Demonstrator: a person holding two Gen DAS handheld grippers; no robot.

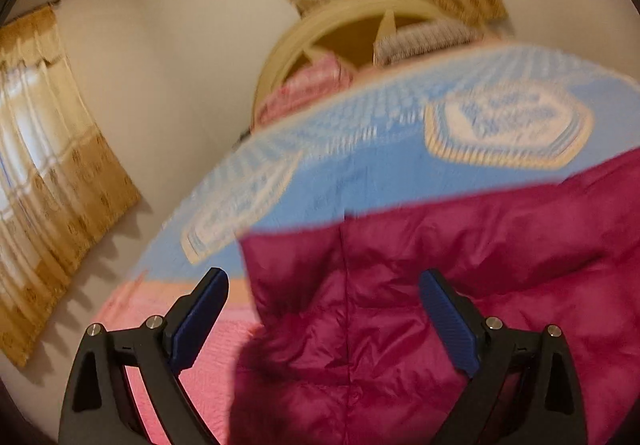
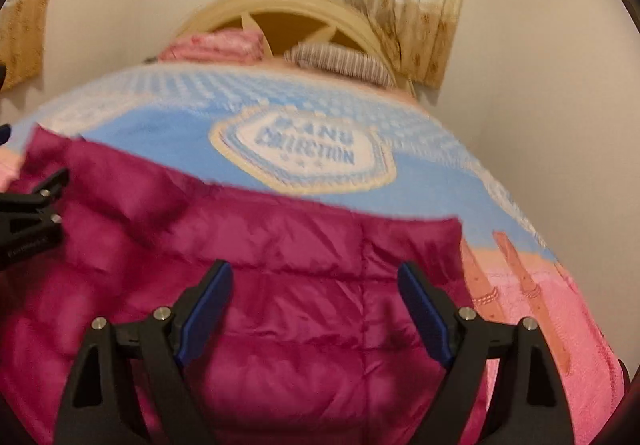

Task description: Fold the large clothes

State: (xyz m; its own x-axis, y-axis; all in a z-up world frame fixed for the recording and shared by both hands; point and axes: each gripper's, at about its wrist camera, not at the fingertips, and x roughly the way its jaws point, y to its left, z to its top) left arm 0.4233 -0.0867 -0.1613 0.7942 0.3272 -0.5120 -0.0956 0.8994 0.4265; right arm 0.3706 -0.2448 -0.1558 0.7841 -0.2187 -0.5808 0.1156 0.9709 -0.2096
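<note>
**Both jaws spread above one magenta jacket on the bed**

Left hand-held gripper: jaws spread wide, nothing pinched. Right hand-held gripper: likewise spread, empty. Under both lay one quilted jacket, magenta, glossy, puffy, stitched in horizontal bands with a vertical seam; one straight edge faced the headboard. It rested on one blue bedspread bearing a badge print. Beyond: two pillows, one pink, one striped. Frames were blurred.
</note>
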